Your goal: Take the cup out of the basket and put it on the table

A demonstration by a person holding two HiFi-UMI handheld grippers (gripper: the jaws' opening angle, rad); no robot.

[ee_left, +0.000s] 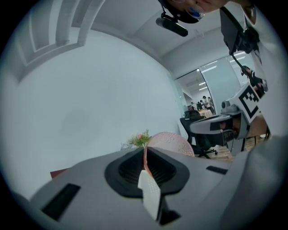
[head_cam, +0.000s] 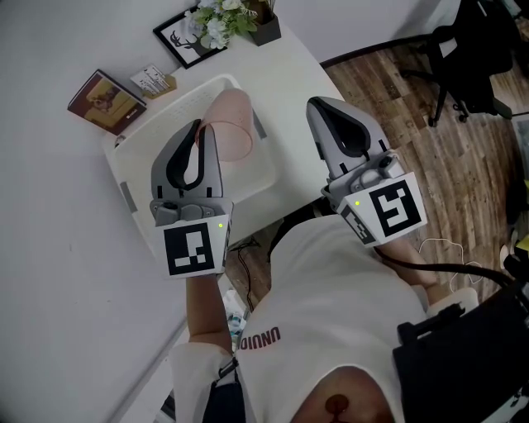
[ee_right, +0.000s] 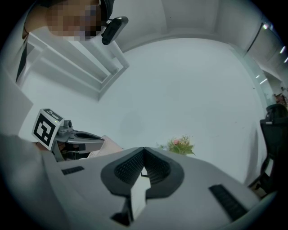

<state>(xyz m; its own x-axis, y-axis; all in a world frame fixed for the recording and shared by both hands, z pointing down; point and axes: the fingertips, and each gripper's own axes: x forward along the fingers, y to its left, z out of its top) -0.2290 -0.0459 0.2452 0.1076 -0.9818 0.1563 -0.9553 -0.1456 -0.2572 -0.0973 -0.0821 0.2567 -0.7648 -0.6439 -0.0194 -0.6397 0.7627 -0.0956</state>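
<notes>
A pale pink cup [head_cam: 232, 124] hangs tilted over the white basket [head_cam: 245, 180] on the white table. My left gripper [head_cam: 201, 129] is shut on the cup's rim. In the left gripper view the thin rim sits pinched between the jaws of the left gripper [ee_left: 145, 152], and the cup's textured side [ee_left: 173, 142] bulges out beyond them. To the right, over the table's edge, my right gripper [head_cam: 317, 104] is shut with nothing in it. The right gripper view shows its jaws [ee_right: 144, 151] closed together, with the cup [ee_right: 106, 145] off to the left.
At the table's far end stand a framed picture [head_cam: 183, 37] and a pot of flowers [head_cam: 227, 18]. A brown book [head_cam: 106, 101] and a small card box [head_cam: 154, 80] lie behind the basket. A black office chair [head_cam: 471, 54] stands on the wooden floor at right.
</notes>
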